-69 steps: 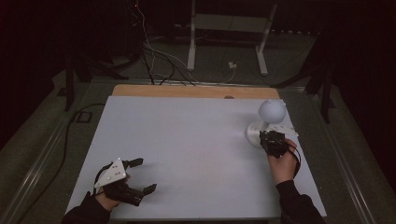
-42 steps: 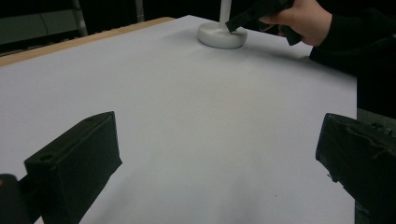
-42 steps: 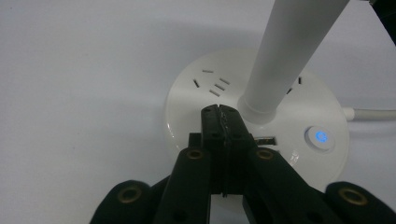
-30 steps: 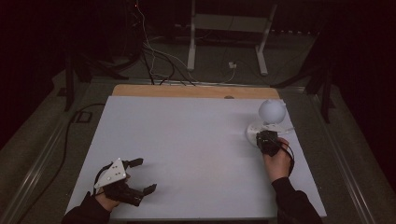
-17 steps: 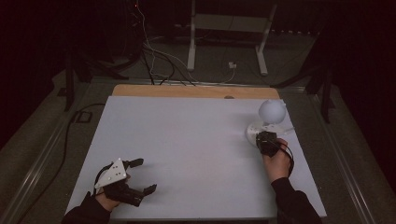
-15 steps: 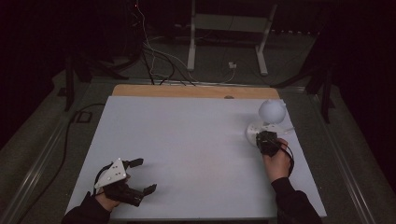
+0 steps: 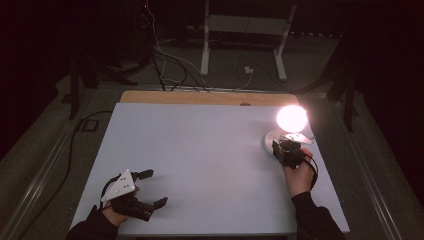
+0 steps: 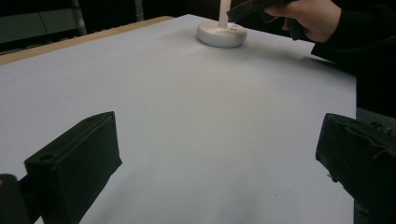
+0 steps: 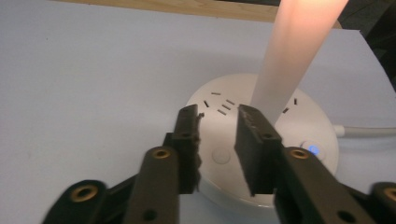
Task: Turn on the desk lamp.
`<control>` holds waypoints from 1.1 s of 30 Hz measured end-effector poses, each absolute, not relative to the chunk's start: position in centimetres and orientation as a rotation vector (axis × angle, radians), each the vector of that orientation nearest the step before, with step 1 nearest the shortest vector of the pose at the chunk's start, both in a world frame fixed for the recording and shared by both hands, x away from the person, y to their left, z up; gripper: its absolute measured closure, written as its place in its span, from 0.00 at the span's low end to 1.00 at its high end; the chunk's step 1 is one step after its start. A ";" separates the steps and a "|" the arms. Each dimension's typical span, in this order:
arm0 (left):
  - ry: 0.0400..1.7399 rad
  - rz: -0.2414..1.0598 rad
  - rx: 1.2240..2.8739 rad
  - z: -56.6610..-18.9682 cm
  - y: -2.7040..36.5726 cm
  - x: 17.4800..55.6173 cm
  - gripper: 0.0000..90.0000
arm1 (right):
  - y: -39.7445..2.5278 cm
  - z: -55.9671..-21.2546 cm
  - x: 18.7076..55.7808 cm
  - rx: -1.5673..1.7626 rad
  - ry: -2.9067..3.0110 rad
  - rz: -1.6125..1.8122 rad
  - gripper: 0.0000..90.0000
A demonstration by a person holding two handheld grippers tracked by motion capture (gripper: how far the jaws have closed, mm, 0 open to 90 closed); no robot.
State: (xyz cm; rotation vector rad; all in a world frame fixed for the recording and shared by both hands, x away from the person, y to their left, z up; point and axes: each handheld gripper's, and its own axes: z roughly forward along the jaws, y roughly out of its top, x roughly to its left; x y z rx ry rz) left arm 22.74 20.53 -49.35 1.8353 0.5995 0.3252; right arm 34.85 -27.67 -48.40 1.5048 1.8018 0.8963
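Tabletop (image 7: 210, 150): pale white sheet over wood, a bare wooden strip (image 7: 200, 97) showing along the far edge. Far right, a lit lamp (image 7: 291, 119) stands on its round white base (image 9: 261, 149), cord (image 9: 369, 131) trailing off right.

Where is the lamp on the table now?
In the high view, the lamp stands at the table's far right, directly beyond the right gripper.

Wide open white desk (image 7: 210, 160) stretches bare from the lamp (image 7: 287, 131) all the way across toward the left gripper (image 7: 134, 196). The lamp's round base (image 9: 261, 140) and glowing stem (image 9: 294, 51) block the far right corner, with the right gripper (image 7: 289, 150) crowding over that base.
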 end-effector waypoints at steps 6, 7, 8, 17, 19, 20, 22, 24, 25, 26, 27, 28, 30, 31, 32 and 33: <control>0.601 0.324 1.834 -49.3 20.5 22.8 0.00 | -28.2 -47.9 34.3 1.480 1.803 0.988 0.52; 0.601 0.324 1.834 -49.3 20.5 22.8 0.00 | -28.2 -47.7 34.2 1.478 1.817 1.004 0.50; 0.603 0.324 1.833 -49.3 20.5 22.8 0.00 | -28.3 -47.7 34.1 1.479 1.821 1.007 0.46; 0.615 0.321 1.828 -49.4 20.5 23.0 0.00 | -28.3 -47.2 33.7 1.484 1.899 1.067 0.07; 0.616 0.322 1.828 -49.4 20.5 23.0 0.00 | -28.3 -47.2 33.7 1.469 1.924 1.084 0.01; 0.616 0.322 1.827 -49.4 20.5 23.0 0.00 | -28.4 -47.2 33.7 1.450 1.950 1.082 0.01; 0.616 0.324 1.829 -49.4 20.5 23.0 0.00 | -28.4 -47.1 33.6 1.438 1.982 1.089 0.00; 0.616 0.323 1.829 -49.4 20.5 22.9 0.00 | -28.4 -47.0 33.5 1.420 1.988 1.105 0.00; 0.616 0.322 1.829 -49.4 20.5 22.9 0.00 | -28.3 -46.9 33.5 1.399 1.991 1.099 0.00; 0.615 0.322 1.829 -49.4 20.5 22.9 0.00 | -28.3 -46.8 33.4 1.393 1.997 1.094 0.00; 0.615 0.322 1.830 -49.4 20.5 22.9 0.00 | -28.2 -46.8 33.3 1.385 2.000 1.101 0.00; 0.614 0.321 1.829 -49.4 20.5 22.9 0.00 | -28.2 -46.7 33.2 1.376 1.998 1.106 0.00; 0.610 0.322 1.830 -49.4 20.5 22.8 0.00 | -28.1 -46.5 32.9 1.369 2.007 1.107 0.00; 0.609 0.324 1.831 -49.4 20.5 22.8 0.00 | -28.1 -46.3 32.7 1.360 2.004 1.107 0.00; 0.607 0.326 1.828 -49.4 20.5 22.8 0.00 | -28.1 -46.2 32.6 1.349 2.004 1.105 0.00; 0.607 0.325 1.830 -49.4 20.6 22.7 0.00 | -28.0 -46.0 32.4 1.338 2.002 1.112 0.00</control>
